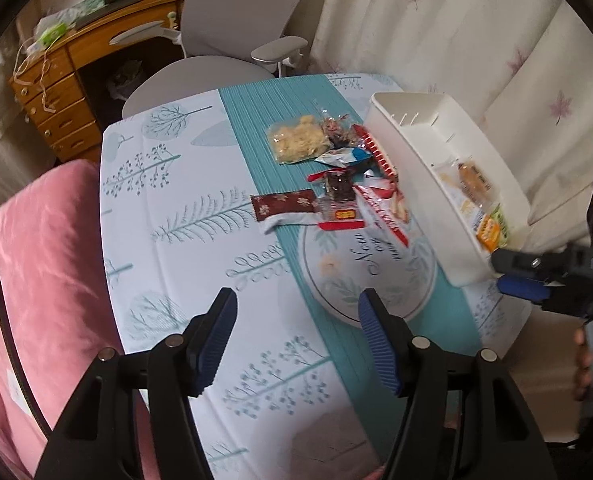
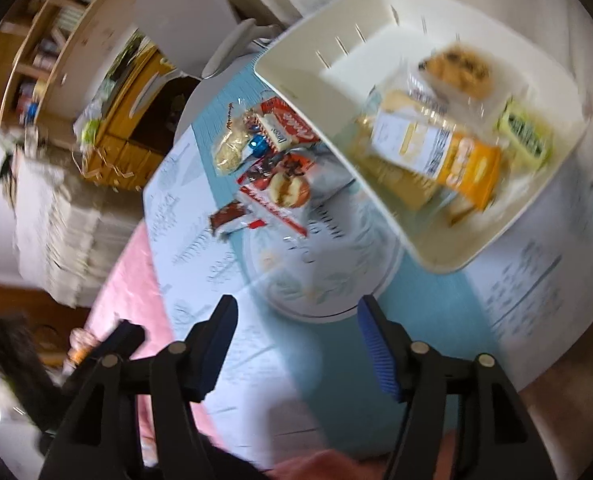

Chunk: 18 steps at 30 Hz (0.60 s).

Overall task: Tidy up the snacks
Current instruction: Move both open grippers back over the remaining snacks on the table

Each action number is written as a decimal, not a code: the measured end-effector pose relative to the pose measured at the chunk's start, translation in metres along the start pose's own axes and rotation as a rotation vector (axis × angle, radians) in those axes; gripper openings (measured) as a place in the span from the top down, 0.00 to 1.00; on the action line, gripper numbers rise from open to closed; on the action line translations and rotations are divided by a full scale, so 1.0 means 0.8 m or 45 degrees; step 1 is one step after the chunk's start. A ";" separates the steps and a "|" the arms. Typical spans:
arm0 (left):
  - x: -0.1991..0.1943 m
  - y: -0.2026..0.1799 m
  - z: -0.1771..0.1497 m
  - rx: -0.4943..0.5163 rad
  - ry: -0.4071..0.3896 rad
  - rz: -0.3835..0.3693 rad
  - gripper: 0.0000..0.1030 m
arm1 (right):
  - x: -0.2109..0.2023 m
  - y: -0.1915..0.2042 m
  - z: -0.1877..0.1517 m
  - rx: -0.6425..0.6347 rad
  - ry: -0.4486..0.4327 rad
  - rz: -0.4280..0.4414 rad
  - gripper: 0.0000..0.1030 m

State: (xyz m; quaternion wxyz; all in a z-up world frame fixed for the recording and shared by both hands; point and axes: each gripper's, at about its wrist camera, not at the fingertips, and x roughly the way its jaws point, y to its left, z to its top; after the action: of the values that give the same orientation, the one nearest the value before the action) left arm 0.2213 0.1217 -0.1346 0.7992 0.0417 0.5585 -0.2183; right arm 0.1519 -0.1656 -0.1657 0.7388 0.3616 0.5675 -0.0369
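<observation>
Blue-padded fingers of the left gripper (image 1: 296, 332) stood apart with nothing between them, low in the left wrist frame, above a tree-printed tablecloth (image 1: 168, 184). Fingers of the right gripper (image 2: 296, 332) were likewise parted and empty, low in the blurred right wrist frame. At centre right of the left wrist frame, a white bin (image 1: 412, 184) sat tilted on the table, holding an orange packet (image 1: 490, 234) and other wrapped snacks. Just left of it, a heap of loose snacks (image 1: 336, 176) lay on the teal runner (image 1: 248, 120), a dark red bar (image 1: 284, 205) at its left end. Below the heap lay a round printed mat (image 1: 376, 280). A grey chair (image 1: 232, 20) stood at upper centre.
</observation>
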 end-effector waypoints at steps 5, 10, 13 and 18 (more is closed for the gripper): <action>0.020 0.006 0.020 0.100 0.021 0.009 0.36 | 0.011 0.001 0.012 0.211 0.053 0.039 0.26; 0.049 0.008 0.042 0.199 0.046 0.036 0.27 | 0.029 -0.003 0.033 0.403 0.079 0.063 0.18; 0.070 0.010 0.053 0.245 0.075 0.038 0.27 | 0.044 -0.003 0.048 0.480 0.073 0.078 0.16; 0.110 0.016 0.071 0.302 0.107 0.014 0.27 | 0.074 -0.010 0.069 0.594 0.077 0.032 0.16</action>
State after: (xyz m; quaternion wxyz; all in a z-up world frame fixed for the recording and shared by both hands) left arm 0.3011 0.0891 -0.1961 0.7656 0.1483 0.5617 -0.2763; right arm 0.2140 -0.1821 -0.2154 0.6184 0.5304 0.5609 -0.1471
